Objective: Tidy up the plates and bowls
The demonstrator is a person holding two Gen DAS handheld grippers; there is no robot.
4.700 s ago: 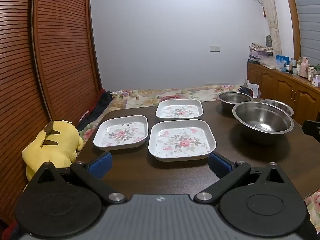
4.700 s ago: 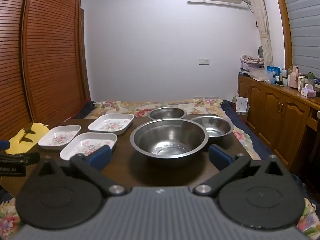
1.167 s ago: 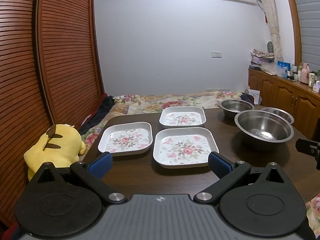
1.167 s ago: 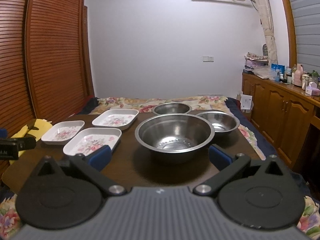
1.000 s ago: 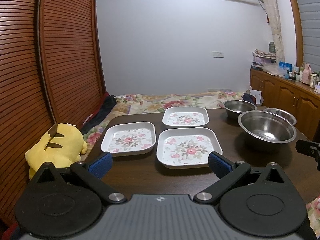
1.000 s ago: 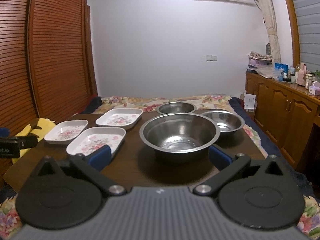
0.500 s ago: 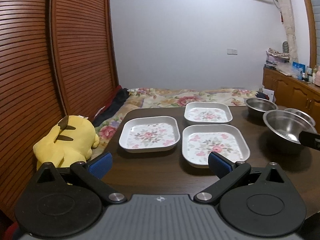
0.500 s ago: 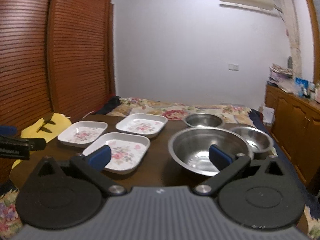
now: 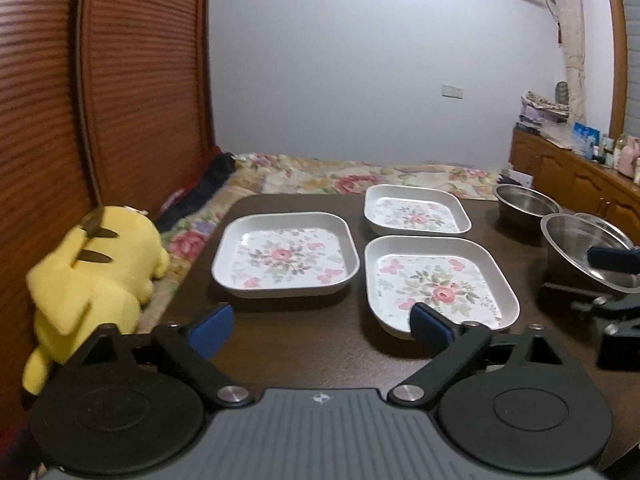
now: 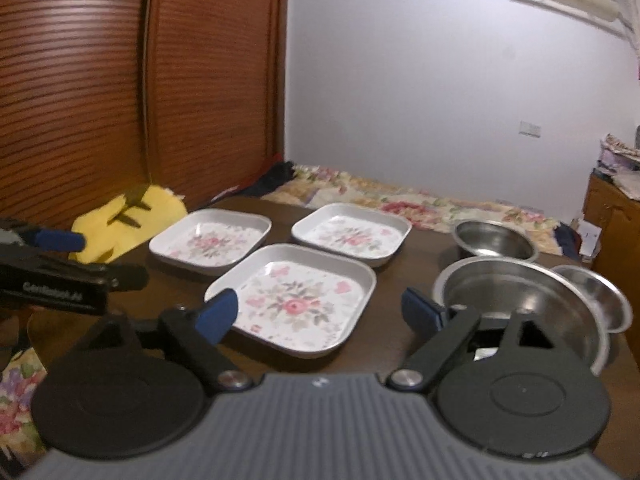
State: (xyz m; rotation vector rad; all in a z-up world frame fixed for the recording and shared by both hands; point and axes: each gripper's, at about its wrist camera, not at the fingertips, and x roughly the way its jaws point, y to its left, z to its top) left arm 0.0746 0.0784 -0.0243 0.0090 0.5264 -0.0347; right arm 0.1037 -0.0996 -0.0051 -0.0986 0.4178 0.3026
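Where table (image 9: 304, 344) ends — yellow plush (image 9: 96, 268), floral bedding (image 9: 360, 178) beyond.

Yellow plush toy (image 9: 92, 272) beside dark table (image 9: 304, 332); floral bedding (image 9: 340, 176) behind

Blurred white lettering on left tool (image 10: 60, 292)

Right gripper (image 10: 320, 312) over a table (image 10: 404, 280) of plates and bowls

Its jaws are closing, nothing pressed between the blue fingers (image 10: 218, 316). The nearest floral plate (image 10: 294, 300) lies ahead, two more plates behind it. A large steel bowl (image 10: 520, 300) sits right; left gripper (image 10: 60, 268) enters at left.
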